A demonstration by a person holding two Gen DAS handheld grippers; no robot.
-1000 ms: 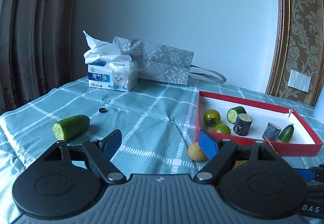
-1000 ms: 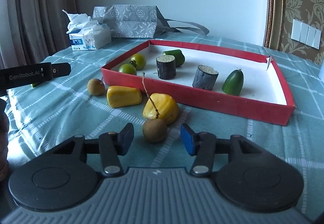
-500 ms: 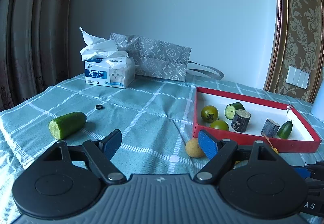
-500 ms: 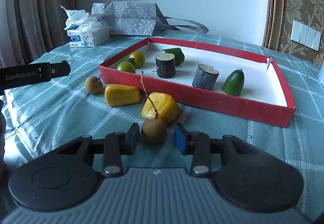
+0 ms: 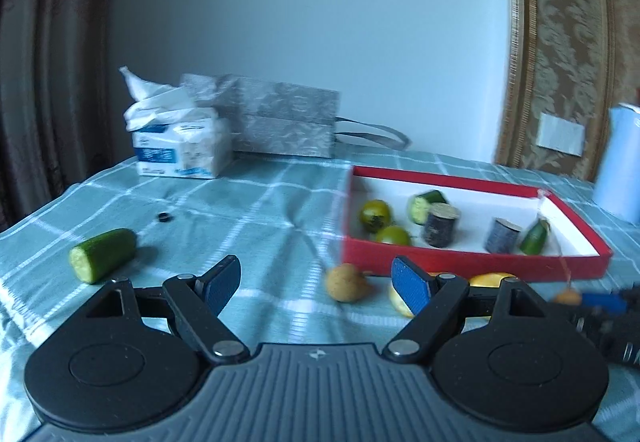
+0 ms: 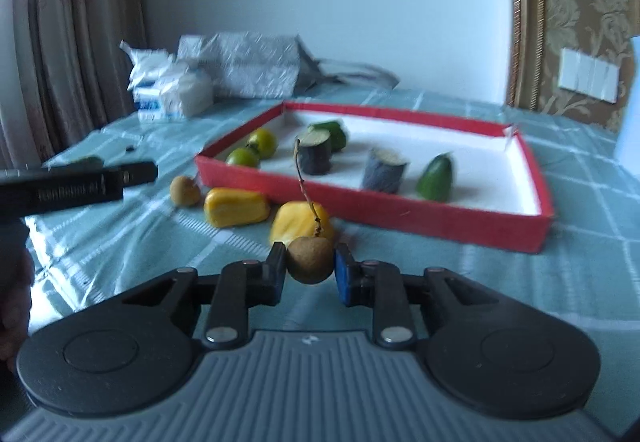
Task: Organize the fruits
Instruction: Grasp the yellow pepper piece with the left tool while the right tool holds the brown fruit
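Right wrist view: the right gripper is clamped on a small brown longan by its sides, its long thin stem rising above it; the jaws have just been closing on it.
Longan position: just in front of a yellow fruit piece on the checked teal cloth.
Second yellow piece: lies to the left, beside a loose longan.
Red tray: beyond these, holding two green round fruits, two dark cut stubs and green cucumber pieces.
Left gripper: jaws stand wide apart, nothing between them.
Cucumber half: on the cloth, left, well apart from the tray.
Tissue pack: at the far edge, next to a grey bag.
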